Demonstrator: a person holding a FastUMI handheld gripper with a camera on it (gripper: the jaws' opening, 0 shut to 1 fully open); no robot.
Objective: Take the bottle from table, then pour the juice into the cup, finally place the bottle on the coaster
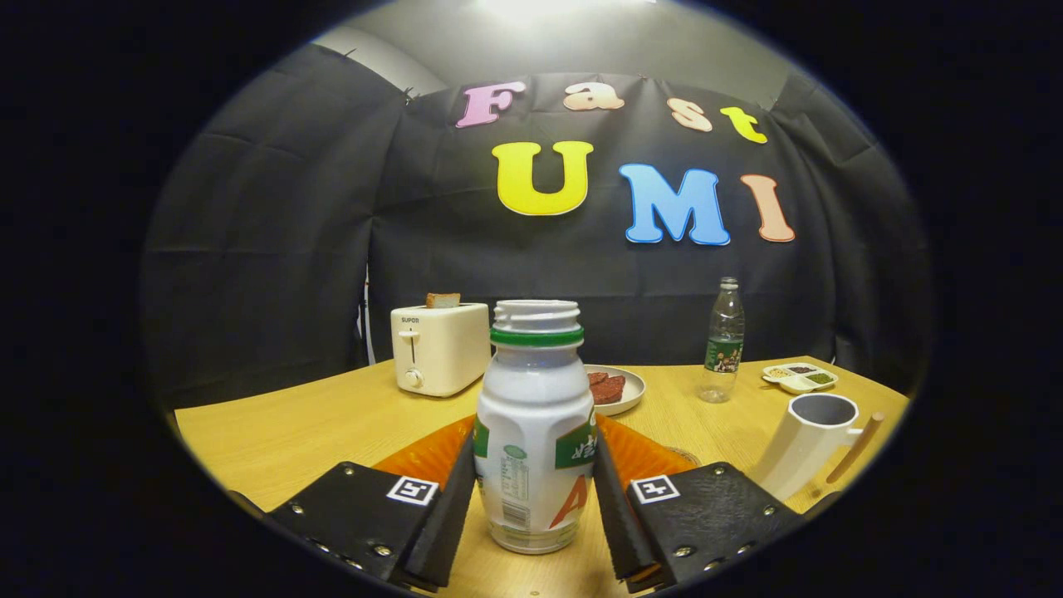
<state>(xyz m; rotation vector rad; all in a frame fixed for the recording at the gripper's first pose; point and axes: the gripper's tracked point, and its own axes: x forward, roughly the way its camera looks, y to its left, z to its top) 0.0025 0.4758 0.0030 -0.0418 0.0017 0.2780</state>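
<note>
toaster point(440, 349) with bread point(443, 300) | plate of red slices point(619, 387) right of toaster | clear water bottle point(723, 340) further right | small snack tray point(800, 377) far right of toaster

White bottle point(534, 432) with green neck ring and threaded open mouth, no cap, upright on the table, between the fingers of the gripper point(531, 507), both pads against its sides. White cup point(810, 444) with a wooden handle, tilted in the fisheye, empty as far as visible, ahead and to the right. Orange coaster point(432, 455) just behind the bottle, partly hidden by bottle and fingers.
</note>
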